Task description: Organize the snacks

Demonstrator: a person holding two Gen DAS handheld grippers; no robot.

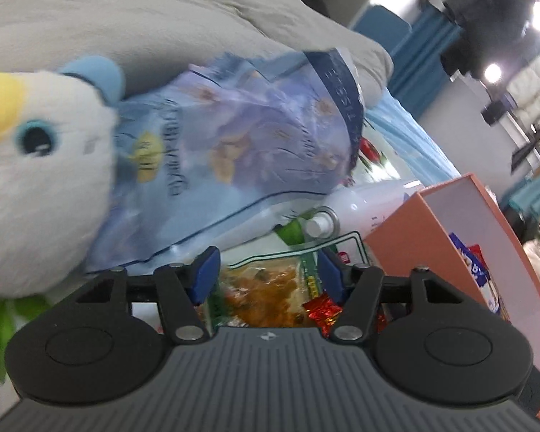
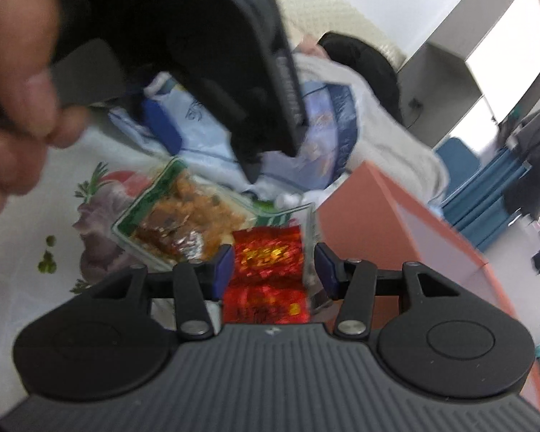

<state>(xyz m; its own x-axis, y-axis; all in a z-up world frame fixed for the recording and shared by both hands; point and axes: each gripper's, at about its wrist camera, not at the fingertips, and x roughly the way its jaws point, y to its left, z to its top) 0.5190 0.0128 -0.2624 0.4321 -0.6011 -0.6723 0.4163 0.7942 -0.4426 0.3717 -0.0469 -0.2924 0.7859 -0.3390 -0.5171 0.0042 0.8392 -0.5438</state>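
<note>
red snack packet [image 2: 266,259] | between right fingers [image 2: 222,262] | orange box [image 2: 360,212] just beside

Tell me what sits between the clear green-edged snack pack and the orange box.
The red foil packet lies between the snack pack and the orange box, seen in the right wrist view.

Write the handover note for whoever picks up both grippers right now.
Left gripper: open, holding nothing, poised over the green-edged snack pack.
Right gripper: open, holding nothing, the red foil packet in line between its fingers.
Both snacks lie loose on the floral cloth, beside the orange box.
Done: a blue-and-red packet is already in the box.
Left: box the red packet and the green-edged pack. The big blue bag and white bottle lie behind them.
</note>
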